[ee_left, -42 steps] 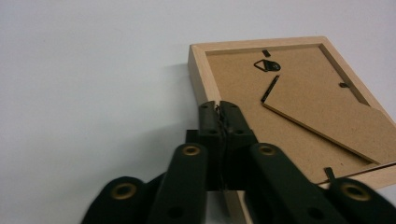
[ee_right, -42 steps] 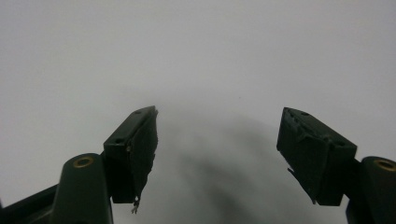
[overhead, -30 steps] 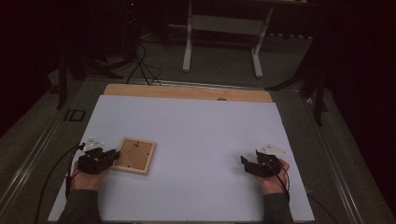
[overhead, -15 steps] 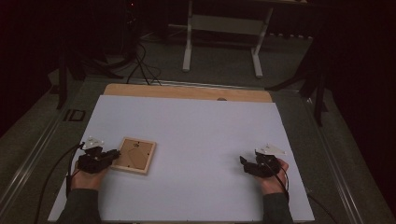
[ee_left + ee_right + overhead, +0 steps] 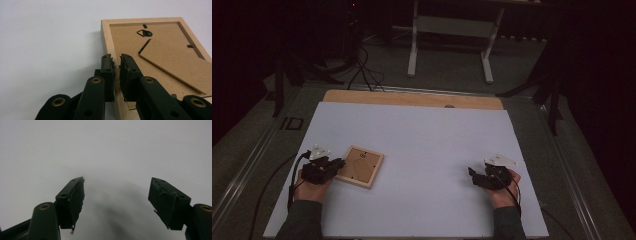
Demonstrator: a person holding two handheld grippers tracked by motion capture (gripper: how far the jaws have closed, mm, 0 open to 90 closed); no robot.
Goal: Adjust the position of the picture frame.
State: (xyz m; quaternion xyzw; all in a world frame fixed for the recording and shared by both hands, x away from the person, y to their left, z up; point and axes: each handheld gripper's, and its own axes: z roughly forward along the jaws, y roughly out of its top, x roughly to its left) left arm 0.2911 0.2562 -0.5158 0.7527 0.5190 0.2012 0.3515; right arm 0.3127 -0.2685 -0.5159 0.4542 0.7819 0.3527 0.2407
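A light wooden picture frame (image 5: 360, 166) lies back side up on the white table (image 5: 427, 145), at the front left. Its brown backing board (image 5: 165, 55) carries a small black hanger (image 5: 143, 33) and a folded stand flap. My left gripper (image 5: 334, 165) is shut on the frame's near left rail (image 5: 117, 75), one jaw outside the wood and one inside. My right gripper (image 5: 473, 174) rests on the table at the front right, open, with nothing between its jaws (image 5: 116, 202).
A bare wooden strip (image 5: 412, 98) runs along the table's far edge. Beyond it stand a white metal stand (image 5: 449, 37) and cables on the dark floor. A black cable (image 5: 292, 175) trails from the left gripper.
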